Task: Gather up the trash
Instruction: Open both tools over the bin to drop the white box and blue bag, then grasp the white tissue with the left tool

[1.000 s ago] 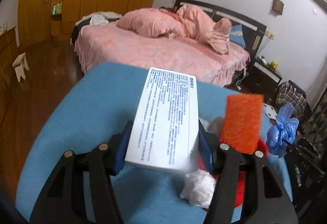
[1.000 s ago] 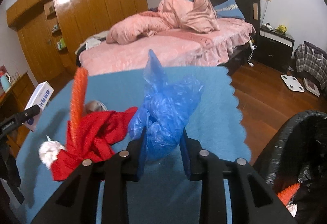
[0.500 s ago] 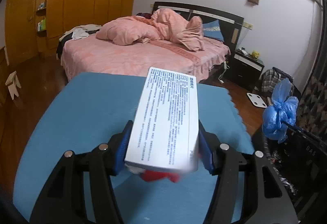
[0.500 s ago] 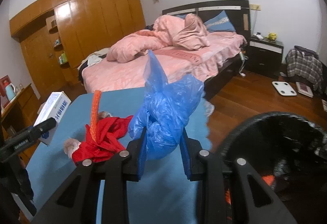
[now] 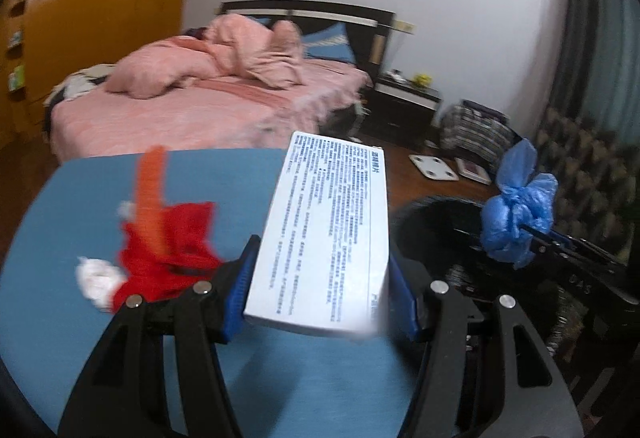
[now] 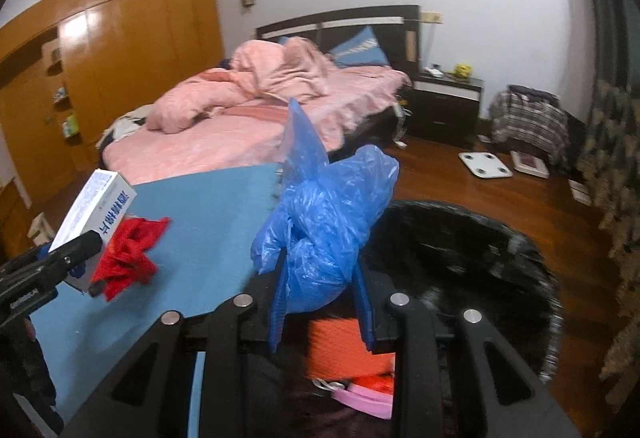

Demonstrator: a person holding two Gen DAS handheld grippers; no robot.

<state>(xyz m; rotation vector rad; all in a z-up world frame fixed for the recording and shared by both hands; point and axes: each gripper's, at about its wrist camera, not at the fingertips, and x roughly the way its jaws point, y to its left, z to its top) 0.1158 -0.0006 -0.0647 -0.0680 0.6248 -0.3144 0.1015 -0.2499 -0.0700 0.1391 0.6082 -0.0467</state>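
Note:
My left gripper (image 5: 320,290) is shut on a white printed box (image 5: 324,234), held above the blue mat (image 5: 80,178) near its right edge. In the right wrist view the same box (image 6: 96,206) shows at the left. My right gripper (image 6: 322,302) is shut on a crumpled blue plastic bag (image 6: 324,226), hanging over the black-lined trash bin (image 6: 472,242). From the left wrist view that blue bag (image 5: 516,214) hangs over the bin (image 5: 436,214). On the mat lie a red cloth (image 5: 168,258), an orange strip (image 5: 150,194) and a white paper wad (image 5: 94,278).
Inside the bin sit an orange piece (image 6: 344,350) and something pink (image 6: 360,398). Behind the mat stands a pink bed (image 6: 248,126), with a dark nightstand (image 6: 444,102) and a white scale (image 6: 484,164) on the wooden floor. A wooden wardrobe (image 6: 120,58) fills the left wall.
Both grippers have swung right with their loads. The bin has come under the right gripper. In the left wrist view the red cloth and orange strip have slid from right to left.

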